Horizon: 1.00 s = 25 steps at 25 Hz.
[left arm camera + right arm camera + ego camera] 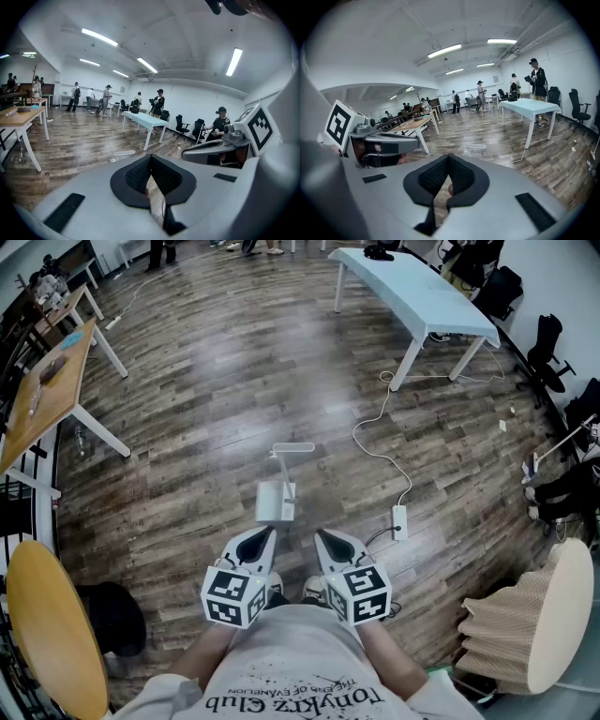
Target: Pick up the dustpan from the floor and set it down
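A white long-handled dustpan (277, 501) rests on the wood floor just ahead of both grippers, with its handle reaching away from me. In the left gripper view the dustpan (124, 153) shows low over the jaws, and in the right gripper view the dustpan (474, 147) sits just beyond the tips. My left gripper (269, 533) and right gripper (320, 535) are held side by side above the floor, short of the pan and pointing down at it. Each has its black pads closed together, with nothing between them.
A light blue table (412, 287) stands far right, a wooden table (47, 390) at the left. A white cable leads to a power strip (398, 521) right of the dustpan. A round yellow seat (52, 634) and a ribbed cardboard stool (525, 615) flank me. Several people stand far off.
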{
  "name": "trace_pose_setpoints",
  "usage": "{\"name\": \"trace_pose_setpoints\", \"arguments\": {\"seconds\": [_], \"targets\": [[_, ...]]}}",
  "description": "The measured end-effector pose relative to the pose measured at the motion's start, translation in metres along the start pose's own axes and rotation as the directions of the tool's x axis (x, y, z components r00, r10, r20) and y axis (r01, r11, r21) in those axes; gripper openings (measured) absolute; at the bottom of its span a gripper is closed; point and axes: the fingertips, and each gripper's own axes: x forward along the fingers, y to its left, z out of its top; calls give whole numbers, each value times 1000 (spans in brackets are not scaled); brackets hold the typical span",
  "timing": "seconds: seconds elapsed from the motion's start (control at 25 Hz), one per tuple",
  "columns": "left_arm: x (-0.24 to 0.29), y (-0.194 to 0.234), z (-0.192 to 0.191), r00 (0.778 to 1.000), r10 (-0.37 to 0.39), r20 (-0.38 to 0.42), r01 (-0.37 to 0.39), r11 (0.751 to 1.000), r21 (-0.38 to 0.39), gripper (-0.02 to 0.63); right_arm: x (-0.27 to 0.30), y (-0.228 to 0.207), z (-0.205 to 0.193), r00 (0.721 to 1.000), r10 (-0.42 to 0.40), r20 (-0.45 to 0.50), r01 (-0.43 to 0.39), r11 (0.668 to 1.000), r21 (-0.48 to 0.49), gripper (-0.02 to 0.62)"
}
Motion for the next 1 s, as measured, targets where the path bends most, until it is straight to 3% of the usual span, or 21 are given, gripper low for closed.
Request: {"name": "trace_pose_setpoints", "arguments": {"seconds": [0.4,0.68,1.0], "targets": [[-1,0,3,1000,-5,-7,5,1000,-1,23,0,2,6,1000,6,-11,-6,1000,-9,25],[-5,9,0,1000,-6,-5,6,1000,-8,23,4,7,9,999,37,32,-39,995,89,25],[-16,34,-2,1000,-25,1,25,1000,-18,23,17,22,12,999,-17,28,15,997,75,25]]}}
